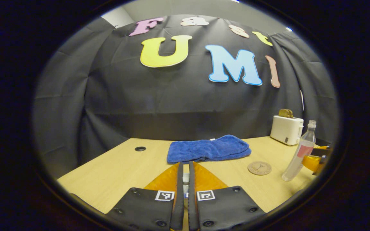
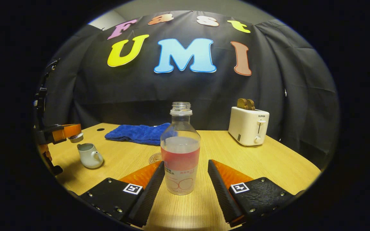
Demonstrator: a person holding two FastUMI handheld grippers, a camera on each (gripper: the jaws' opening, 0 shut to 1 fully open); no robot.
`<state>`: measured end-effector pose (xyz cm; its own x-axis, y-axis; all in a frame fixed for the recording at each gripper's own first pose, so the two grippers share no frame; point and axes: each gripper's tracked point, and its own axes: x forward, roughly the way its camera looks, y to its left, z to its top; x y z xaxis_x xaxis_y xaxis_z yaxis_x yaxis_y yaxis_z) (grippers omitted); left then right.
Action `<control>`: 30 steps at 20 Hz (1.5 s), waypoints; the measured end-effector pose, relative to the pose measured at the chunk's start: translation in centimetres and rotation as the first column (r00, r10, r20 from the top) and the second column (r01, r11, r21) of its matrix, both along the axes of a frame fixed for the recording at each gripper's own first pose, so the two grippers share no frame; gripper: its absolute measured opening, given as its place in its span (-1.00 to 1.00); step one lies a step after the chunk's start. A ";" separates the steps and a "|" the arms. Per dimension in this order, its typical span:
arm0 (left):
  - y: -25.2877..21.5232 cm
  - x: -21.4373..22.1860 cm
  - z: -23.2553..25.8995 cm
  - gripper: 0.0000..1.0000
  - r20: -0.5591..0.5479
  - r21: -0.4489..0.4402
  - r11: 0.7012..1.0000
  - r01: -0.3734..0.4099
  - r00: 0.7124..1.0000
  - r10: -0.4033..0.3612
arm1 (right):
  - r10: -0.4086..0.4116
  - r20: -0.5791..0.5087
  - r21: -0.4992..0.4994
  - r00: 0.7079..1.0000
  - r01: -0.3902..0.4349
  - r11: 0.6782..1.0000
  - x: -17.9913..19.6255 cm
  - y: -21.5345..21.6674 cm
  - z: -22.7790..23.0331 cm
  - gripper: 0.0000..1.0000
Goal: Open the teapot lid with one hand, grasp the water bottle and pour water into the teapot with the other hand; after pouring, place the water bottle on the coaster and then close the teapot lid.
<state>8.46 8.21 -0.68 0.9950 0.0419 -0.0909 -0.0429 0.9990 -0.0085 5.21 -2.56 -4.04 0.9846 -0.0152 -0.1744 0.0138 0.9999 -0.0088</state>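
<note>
Two claws are at work. Nearest in the right gripper view, the right claw [image 2: 185, 179] stands released, its fingers spread either side of the uncapped water bottle [image 2: 180, 154], which rests upright on the counter [image 2: 278, 160], not yet gripped. In the left gripper view the left claw [image 1: 186, 183] is clenched on something small, likely the teapot lid. Farther left, the teapot [image 2: 89, 155] sits open. Behind the bottle lies the coaster [image 1: 259, 168], then a blue towel [image 1: 208, 149] and a toaster [image 2: 248, 125]. I judge the lid step done; grasping, pouring, setting down and closing remain.
</note>
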 end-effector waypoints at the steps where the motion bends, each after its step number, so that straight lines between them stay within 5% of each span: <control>1: 0.5 -0.1 0.1 -0.75 -0.001 0.000 1.000 -0.005 1.000 0.005 | 0.007 -0.011 0.002 1.000 -0.007 1.000 0.3 0.2 -0.2 0.69; 9: 2.8 -0.8 -0.2 -0.77 -0.010 -0.010 1.000 -0.024 1.000 0.024 | 0.025 -0.121 0.025 0.992 -0.022 0.999 2.6 0.5 -3.4 0.70; 12: 3.0 -1.0 -0.9 -0.77 -0.022 -0.019 1.000 -0.024 0.999 0.024 | 0.031 -0.115 0.013 0.993 -0.030 0.999 2.5 0.7 -3.2 0.55; 18: 3.3 -1.2 -1.1 -0.75 -0.027 -0.029 0.999 -0.020 0.999 0.019 | 0.026 -0.083 -0.157 0.996 -0.039 0.987 2.9 0.9 0.0 0.52; 25: 4.9 -2.3 -0.9 -0.75 -0.022 -0.040 0.999 -0.035 0.999 0.035 | 0.100 -0.031 -0.522 0.995 -0.101 0.847 4.8 4.5 4.2 0.53; 30: 7.0 -3.5 -1.3 -0.75 -0.029 -0.048 0.997 -0.064 0.998 0.063 | 0.146 -0.062 -0.708 0.987 -0.147 0.691 6.0 7.3 4.0 0.51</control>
<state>5.00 15.26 -1.95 0.9876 0.0995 -0.1215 -0.1068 0.9927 -0.0554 11.23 4.76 -0.01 0.9848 0.0100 -0.1732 -0.1326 0.6868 -0.7146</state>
